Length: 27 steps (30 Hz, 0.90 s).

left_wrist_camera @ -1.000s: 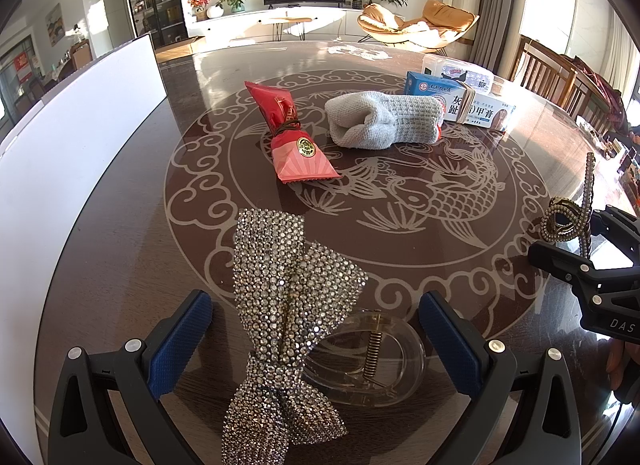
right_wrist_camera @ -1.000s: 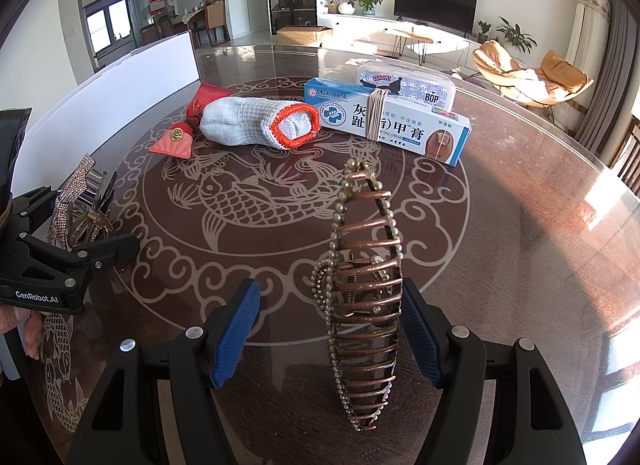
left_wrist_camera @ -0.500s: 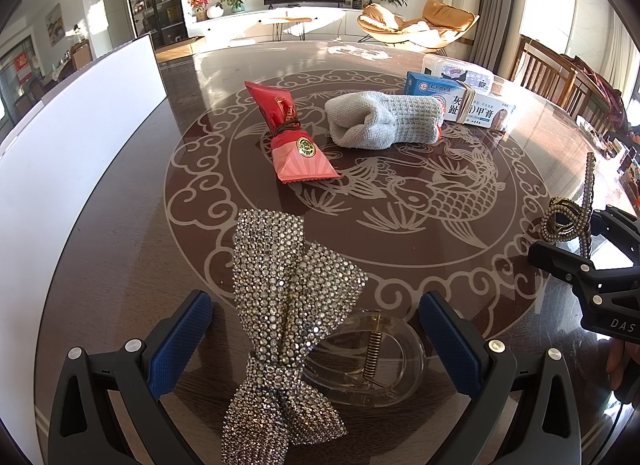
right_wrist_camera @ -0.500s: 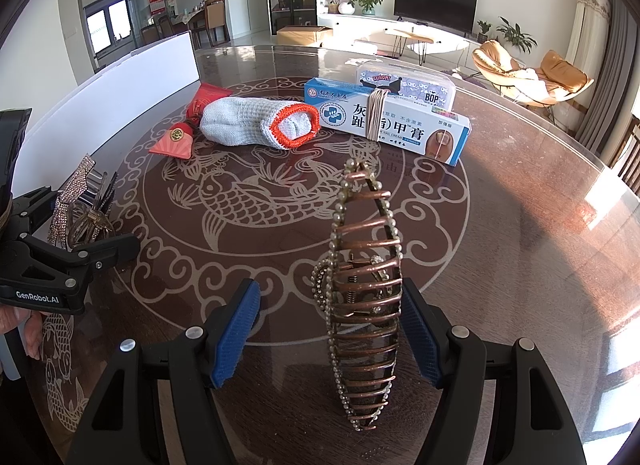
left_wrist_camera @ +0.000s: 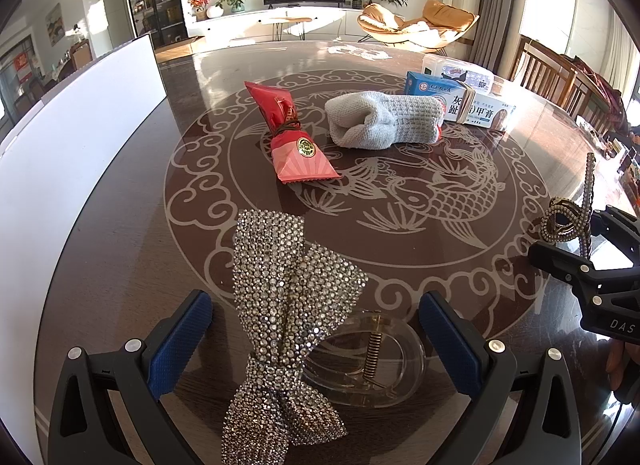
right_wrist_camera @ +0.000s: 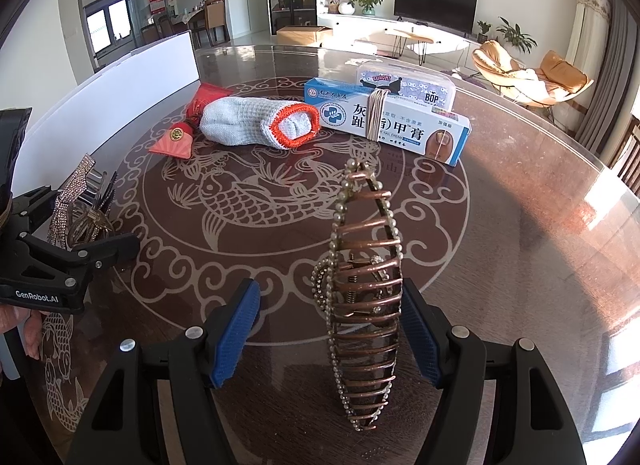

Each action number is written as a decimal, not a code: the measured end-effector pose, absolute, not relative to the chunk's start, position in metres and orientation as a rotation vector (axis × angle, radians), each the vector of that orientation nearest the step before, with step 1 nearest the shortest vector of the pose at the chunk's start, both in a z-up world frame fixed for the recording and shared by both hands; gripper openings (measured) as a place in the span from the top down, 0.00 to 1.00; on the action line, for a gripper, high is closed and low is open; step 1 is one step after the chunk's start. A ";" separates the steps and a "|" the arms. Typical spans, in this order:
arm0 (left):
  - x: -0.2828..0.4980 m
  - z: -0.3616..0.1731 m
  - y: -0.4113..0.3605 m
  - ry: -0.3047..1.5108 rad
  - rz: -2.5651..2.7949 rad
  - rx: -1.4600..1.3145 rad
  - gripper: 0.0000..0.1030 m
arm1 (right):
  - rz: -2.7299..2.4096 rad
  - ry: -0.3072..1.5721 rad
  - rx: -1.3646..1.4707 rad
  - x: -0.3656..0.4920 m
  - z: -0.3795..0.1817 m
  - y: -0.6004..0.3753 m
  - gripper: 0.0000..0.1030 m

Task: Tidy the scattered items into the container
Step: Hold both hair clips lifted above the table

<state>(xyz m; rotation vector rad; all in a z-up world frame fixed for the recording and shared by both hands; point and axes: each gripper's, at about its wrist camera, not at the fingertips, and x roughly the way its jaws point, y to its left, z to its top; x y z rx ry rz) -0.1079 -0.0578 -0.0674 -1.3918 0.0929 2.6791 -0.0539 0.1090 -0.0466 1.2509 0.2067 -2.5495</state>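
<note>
Both grippers tilt steeply down toward the dark round counter (left_wrist_camera: 120, 193) with its pale fish inlay. The left gripper (left_wrist_camera: 316, 329) has its blue-padded fingers (left_wrist_camera: 180, 339) spread wide, a gap on either side of the rhinestone bow clip (left_wrist_camera: 280, 305), which lies between them with its clear plastic claw (left_wrist_camera: 372, 361) toward the right pad; neither pad presses on it. The right gripper (right_wrist_camera: 332, 325) is likewise splayed, its fingers (right_wrist_camera: 236, 329) apart around the copper coil hair clip (right_wrist_camera: 368, 297) edged with pearl beads; the clip stands close against the right pad, and whether it touches there is hard to tell through the lens curve, while the left pad is clearly off it. In the left wrist view the right gripper shows at 3 o'clock, with part of a hand (left_wrist_camera: 618, 357) behind it; in the right wrist view the left gripper sits at 9 o'clock with fingertips of a hand (right_wrist_camera: 24, 329) below. At 12 o'clock from the bow clip lie a red tied pouch (left_wrist_camera: 292, 137) and, just beside it toward 1 o'clock, a rolled grey knit sock (left_wrist_camera: 384, 121) with an orange cuff; further toward 1 o'clock a blue-and-white ointment box (left_wrist_camera: 460, 105) is banded to a clear patterned case (right_wrist_camera: 404, 85). A long white container wall (left_wrist_camera: 72, 133) runs along the counter's edge from 9 to 11 o'clock, well apart from both clips
</note>
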 end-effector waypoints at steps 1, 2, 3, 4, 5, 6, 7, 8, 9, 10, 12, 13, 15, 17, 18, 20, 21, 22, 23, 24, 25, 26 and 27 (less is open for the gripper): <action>-0.108 -0.068 -0.058 0.093 2.679 -1.392 0.00 | -2.550 0.207 1.251 -0.054 -0.047 0.109 0.32; -0.108 -0.068 -0.058 0.093 2.679 -1.392 0.00 | -2.550 0.207 1.251 -0.054 -0.047 0.109 0.32; -0.108 -0.068 -0.058 0.093 2.679 -1.392 0.00 | -2.550 0.207 1.251 -0.054 -0.047 0.109 0.32; -0.108 -0.068 -0.058 0.093 2.679 -1.392 0.00 | -2.550 0.207 1.251 -0.054 -0.047 0.109 0.32; -0.108 -0.068 -0.058 0.093 2.679 -1.392 0.00 | -2.549 0.207 1.251 -0.054 -0.047 0.109 0.32; -0.108 -0.068 -0.058 0.093 2.679 -1.392 0.00 | -2.549 0.207 1.251 -0.054 -0.047 0.109 0.32; -0.108 -0.068 -0.058 0.093 2.679 -1.392 0.00 | -2.549 0.207 1.251 -0.054 -0.047 0.109 0.32; -0.108 -0.068 -0.058 0.093 2.679 -1.392 0.00 | -2.549 0.207 1.251 -0.054 -0.047 0.109 0.32; -0.108 -0.068 -0.058 0.093 2.679 -1.392 0.00 | -2.549 0.207 1.251 -0.054 -0.047 0.109 0.32; -0.108 -0.068 -0.058 0.093 2.679 -1.392 0.00 | -2.549 0.206 1.251 -0.054 -0.047 0.109 0.32; -0.108 -0.068 -0.057 0.094 2.679 -1.393 0.00 | -2.548 0.206 1.251 -0.054 -0.047 0.109 0.32; -0.107 -0.068 -0.057 0.094 2.678 -1.393 0.00 | -2.548 0.204 1.251 -0.054 -0.047 0.109 0.32; -0.108 -0.068 -0.057 0.094 2.677 -1.393 0.00 | -2.547 0.205 1.251 -0.054 -0.047 0.108 0.32; -0.108 -0.069 -0.057 0.092 2.680 -1.393 0.00 | -2.547 0.205 1.250 -0.054 -0.047 0.108 0.31; -0.107 -0.069 -0.056 0.094 2.681 -1.392 0.00 | -2.547 0.206 1.250 -0.054 -0.047 0.108 0.31; -0.106 -0.069 -0.055 0.092 2.678 -1.389 0.00 | -2.547 0.206 1.250 -0.054 -0.048 0.107 0.31; -0.106 -0.069 -0.056 0.093 2.677 -1.388 0.00 | -2.548 0.207 1.250 -0.054 -0.048 0.107 0.31; -0.106 -0.069 -0.056 0.094 2.679 -1.389 0.00 | -2.548 0.207 1.250 -0.054 -0.048 0.107 0.31; -0.106 -0.068 -0.055 0.095 2.680 -1.389 0.00 | -2.548 0.208 1.250 -0.054 -0.048 0.107 0.31; -0.105 -0.068 -0.055 0.095 2.682 -1.389 0.00 | -2.548 0.209 1.251 -0.054 -0.048 0.107 0.31; -0.105 -0.069 -0.055 0.095 2.684 -1.390 0.00 | -2.549 0.210 1.251 -0.054 -0.048 0.107 0.31; -0.105 -0.069 -0.055 0.096 2.687 -1.391 0.00 | -2.549 0.211 1.251 -0.054 -0.048 0.106 0.31; -0.105 -0.069 -0.054 0.098 2.688 -1.392 0.00 | -2.548 0.210 1.251 -0.054 -0.048 0.106 0.31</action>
